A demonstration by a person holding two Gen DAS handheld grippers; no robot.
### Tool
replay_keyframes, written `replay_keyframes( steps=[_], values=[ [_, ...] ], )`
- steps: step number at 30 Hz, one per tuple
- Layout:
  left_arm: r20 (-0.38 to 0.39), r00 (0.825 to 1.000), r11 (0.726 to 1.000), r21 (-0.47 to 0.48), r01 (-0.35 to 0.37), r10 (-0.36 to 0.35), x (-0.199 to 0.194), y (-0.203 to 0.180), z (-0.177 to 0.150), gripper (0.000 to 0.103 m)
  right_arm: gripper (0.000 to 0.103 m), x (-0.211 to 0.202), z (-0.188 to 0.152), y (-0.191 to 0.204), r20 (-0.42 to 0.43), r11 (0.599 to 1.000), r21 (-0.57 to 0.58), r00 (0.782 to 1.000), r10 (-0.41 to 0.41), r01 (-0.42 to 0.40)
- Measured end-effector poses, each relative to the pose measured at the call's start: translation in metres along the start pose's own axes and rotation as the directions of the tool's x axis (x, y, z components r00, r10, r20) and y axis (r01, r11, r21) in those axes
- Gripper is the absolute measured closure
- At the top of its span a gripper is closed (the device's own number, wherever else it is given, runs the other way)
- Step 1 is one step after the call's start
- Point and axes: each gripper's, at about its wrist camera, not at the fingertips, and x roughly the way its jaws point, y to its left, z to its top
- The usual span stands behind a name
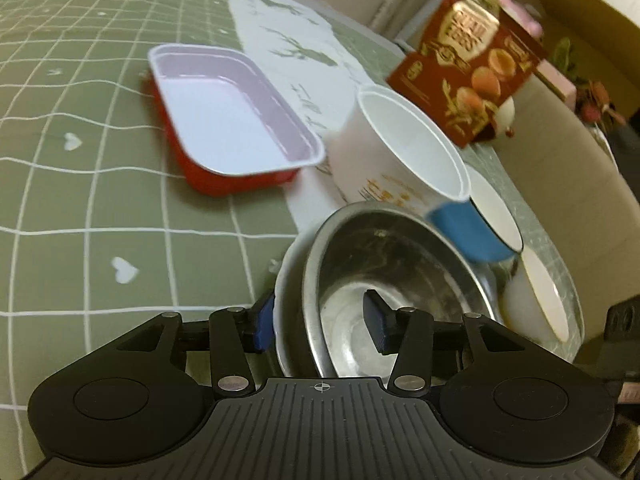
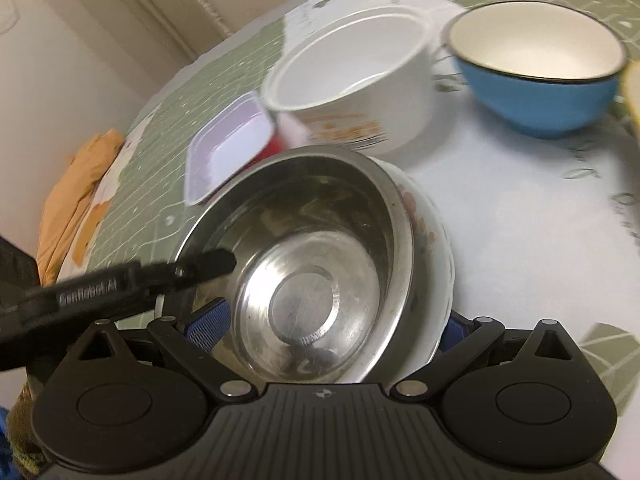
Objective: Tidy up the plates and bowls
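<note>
A steel bowl (image 1: pixel 380 264) (image 2: pixel 312 264) sits nested in a white bowl with a floral print (image 1: pixel 286 280) (image 2: pixel 434 240). My left gripper (image 1: pixel 320 324) is open and straddles the nested rims, one pad outside the white bowl and the other inside the steel bowl. My right gripper (image 2: pixel 331 324) stands wide open over the opposite rim, its left pad inside the steel bowl and its right pad outside the white bowl. One finger (image 2: pixel 208 264) of the left gripper reaches into the steel bowl in the right wrist view.
Beyond the stack stand a white bowl with orange print (image 1: pixel 400 148) (image 2: pixel 360 80), a blue bowl (image 1: pixel 460 232) (image 2: pixel 540 92), a red tray with a white inside (image 1: pixel 224 120) (image 2: pixel 224 148) and a cream bowl (image 1: pixel 536 300). A red box (image 1: pixel 468 64) stands behind. The table has a green checked cloth (image 1: pixel 80 200).
</note>
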Motion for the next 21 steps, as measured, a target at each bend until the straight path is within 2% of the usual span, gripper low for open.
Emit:
replay_keyframes(
  steps=[6,9,12,13,16,19,21],
  values=[
    [-0.002,1.0,1.0,-0.014,0.0,0.0,0.001,0.001,-0.001,0.054,0.0,-0.001,-0.004,0.001,0.018,0.999,-0.028,0.999,-0.026,0.027],
    [0.004,1.0,1.0,-0.014,-0.01,0.01,-0.001,0.002,0.0,0.059,0.0,0.001,-0.005,0.005,0.018,0.997,-0.06,0.999,-0.043,0.044],
    [0.066,0.997,0.999,-0.01,-0.049,0.049,-0.012,-0.002,0.001,0.063,0.0,0.0,-0.006,0.007,0.023,0.991,-0.109,0.997,-0.069,0.071],
    [0.098,0.993,0.998,-0.01,-0.068,0.068,-0.019,-0.005,0.0,0.063,0.0,-0.003,-0.008,0.009,0.05,0.985,-0.139,0.994,-0.099,0.105],
    [0.203,0.971,0.992,-0.034,-0.122,0.126,-0.044,-0.018,-0.007,0.063,0.0,-0.024,-0.013,0.017,0.18,0.943,-0.242,0.966,-0.185,0.226],
    [0.314,0.939,0.99,-0.071,-0.126,0.142,-0.066,-0.041,-0.016,0.063,0.0,-0.06,-0.016,0.016,0.281,0.919,-0.314,0.948,-0.15,0.238],
    [0.382,0.918,0.994,-0.057,-0.088,0.103,-0.075,-0.067,-0.018,0.063,0.0,-0.091,-0.014,0.012,0.353,0.909,-0.339,0.928,-0.114,0.241]
  ],
)
